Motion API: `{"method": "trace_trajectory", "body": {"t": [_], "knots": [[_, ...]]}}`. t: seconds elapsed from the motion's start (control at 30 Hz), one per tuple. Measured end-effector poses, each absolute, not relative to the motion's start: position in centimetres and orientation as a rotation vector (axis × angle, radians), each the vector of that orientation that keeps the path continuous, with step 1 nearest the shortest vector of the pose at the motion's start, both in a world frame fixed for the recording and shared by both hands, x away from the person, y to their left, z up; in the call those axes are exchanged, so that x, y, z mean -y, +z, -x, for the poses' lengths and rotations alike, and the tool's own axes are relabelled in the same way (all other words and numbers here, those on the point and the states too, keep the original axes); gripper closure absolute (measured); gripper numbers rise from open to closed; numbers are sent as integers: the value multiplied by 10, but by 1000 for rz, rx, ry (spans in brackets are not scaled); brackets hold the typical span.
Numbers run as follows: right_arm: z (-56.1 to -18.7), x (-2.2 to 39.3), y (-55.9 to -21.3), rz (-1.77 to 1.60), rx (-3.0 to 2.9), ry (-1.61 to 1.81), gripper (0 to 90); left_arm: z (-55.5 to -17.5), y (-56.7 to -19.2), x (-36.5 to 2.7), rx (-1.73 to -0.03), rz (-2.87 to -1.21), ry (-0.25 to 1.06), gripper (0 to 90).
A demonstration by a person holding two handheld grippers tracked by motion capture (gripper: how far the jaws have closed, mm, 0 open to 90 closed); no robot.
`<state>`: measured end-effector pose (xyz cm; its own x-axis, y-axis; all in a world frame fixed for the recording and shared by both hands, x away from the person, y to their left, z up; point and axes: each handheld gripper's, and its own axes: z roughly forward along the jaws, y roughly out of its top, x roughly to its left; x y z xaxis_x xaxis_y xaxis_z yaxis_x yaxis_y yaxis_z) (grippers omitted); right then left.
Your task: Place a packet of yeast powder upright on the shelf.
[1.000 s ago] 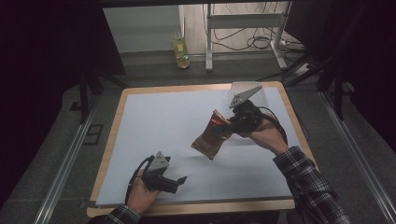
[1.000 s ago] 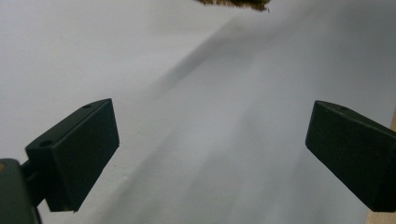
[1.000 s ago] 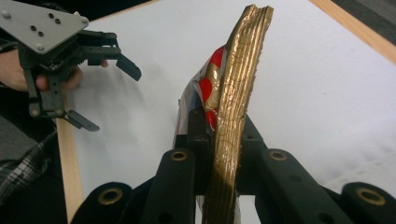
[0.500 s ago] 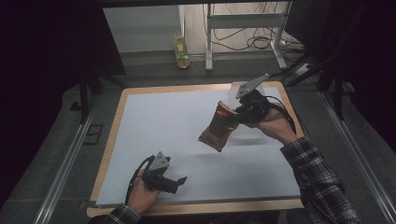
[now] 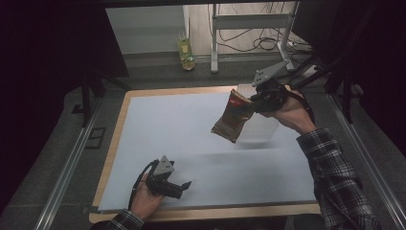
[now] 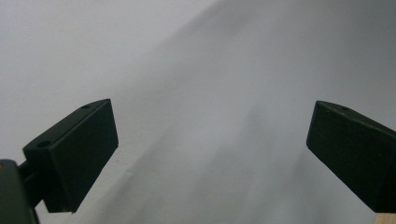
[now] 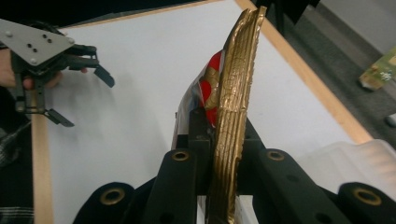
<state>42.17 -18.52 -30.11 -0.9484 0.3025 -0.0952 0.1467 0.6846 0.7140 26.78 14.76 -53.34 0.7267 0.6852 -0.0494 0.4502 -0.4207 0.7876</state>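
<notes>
Tabletop (image 5: 201, 120): a white sheet is covering a wooden board, whose edge is showing as a pale border around the sheet.
Room: dark surroundings are enclosing the tabletop; a yellow-green bottle (image 5: 186, 51) is standing on the floor beyond the tabletop's far edge, beside a metal stand with loose cables.
Clear container (image 5: 258, 125): sitting on the tabletop near its far right corner, translucent, directly behind the snack bag.
Snack bag (image 5: 232, 120): hanging above the tabletop's far right part, clear of the sheet.
Bag axis: its long axis is running at a slant, the crimped top seal pointing up toward the right hand-held gripper, the bottom end drooping toward the tabletop's centre.
Bag look: gold foil with red print, crinkled, ribbed along the seal.
Right hand-held gripper (image 5: 256, 99): pinching the snack bag's top seal between pressed-together jaws.
Left hand-held gripper (image 5: 184, 188): resting at the tabletop's near left edge, jaws spread wide over bare sheet.
</notes>
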Motion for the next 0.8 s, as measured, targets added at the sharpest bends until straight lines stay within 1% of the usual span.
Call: {"method": "trace_trajectory", "body": {"t": [0.37,0.8], "knots": [[-439,205,-282,-380,-2635,1075,825,-268,-533,-148,-856,-2094,356,23],[-466,229,-277,-434,-2633,1036,826,-268,-533,-148,-855,-2093,360,25]]}}
